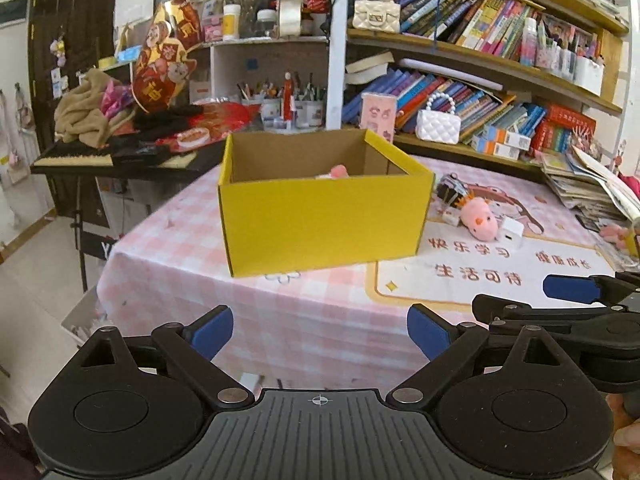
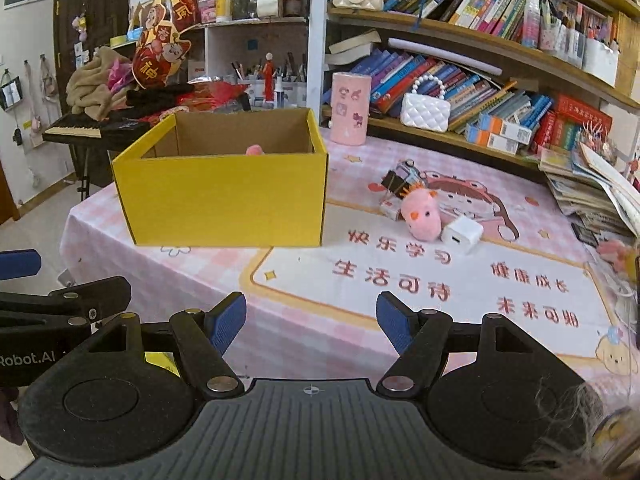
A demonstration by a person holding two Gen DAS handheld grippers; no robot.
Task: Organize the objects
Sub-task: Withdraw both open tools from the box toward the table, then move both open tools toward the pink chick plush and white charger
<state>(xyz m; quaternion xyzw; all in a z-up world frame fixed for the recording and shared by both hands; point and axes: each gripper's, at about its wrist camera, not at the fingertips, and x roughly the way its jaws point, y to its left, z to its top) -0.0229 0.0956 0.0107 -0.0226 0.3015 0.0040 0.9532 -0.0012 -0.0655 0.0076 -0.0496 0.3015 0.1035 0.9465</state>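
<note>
Left gripper (image 1: 320,334) low over near edge of pink checked tablecloth (image 1: 192,280), jaws spread wide, nothing between blue pads. Right gripper (image 2: 311,322) alongside, jaws also apart and empty, narrower gap than the left.

Beyond left gripper, straight ahead: yellow cardboard box (image 1: 324,224), open top, standing on the cloth, well apart from the pads. Inside, only a bit of something pink (image 1: 338,171) visible above the front wall; the rest hidden.

Ahead and right of right gripper, on printed mat (image 2: 460,280): pink plush toy (image 2: 424,216) lying on its side, white charger cube (image 2: 462,235) touching its near-right side. Just behind the plush, black binder clip (image 2: 394,181) and small jumbled items, too cluttered to tell apart. All loose on the mat, right of the box.

Farther back: pink cylindrical holder (image 2: 350,109) upright at table's far edge. Behind it, bookshelf (image 2: 500,54) packed with books, white quilted purse (image 2: 425,112) on lower shelf.
</note>
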